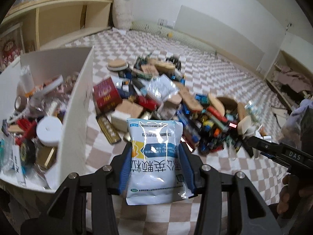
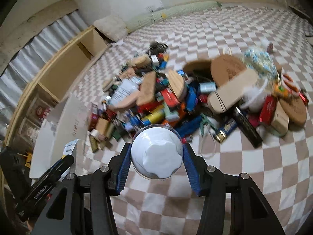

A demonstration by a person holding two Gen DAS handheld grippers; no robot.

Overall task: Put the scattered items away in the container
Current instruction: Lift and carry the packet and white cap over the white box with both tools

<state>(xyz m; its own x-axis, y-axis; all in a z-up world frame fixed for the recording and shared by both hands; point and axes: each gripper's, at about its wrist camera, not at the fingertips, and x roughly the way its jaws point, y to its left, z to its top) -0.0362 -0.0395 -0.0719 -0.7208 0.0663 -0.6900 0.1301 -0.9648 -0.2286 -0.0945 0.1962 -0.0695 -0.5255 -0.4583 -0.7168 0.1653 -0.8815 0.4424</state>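
Left gripper (image 1: 155, 164) clamped on a white-and-blue packet (image 1: 154, 156); right gripper (image 2: 156, 156) clamped on a round white tub (image 2: 157, 152).

Both blue-padded pairs of fingers press against their loads, held above the checked blanket (image 2: 244, 186). Landmark: the white box (image 1: 78, 101). The packet sits just right of its near wall; the tub is further right, well apart. Inside the box lie a white tape roll (image 1: 49, 130) and mixed small goods. Right of the box, on the blanket, is the heap of scattered items (image 1: 176, 105): boxes, wooden discs, tubes.
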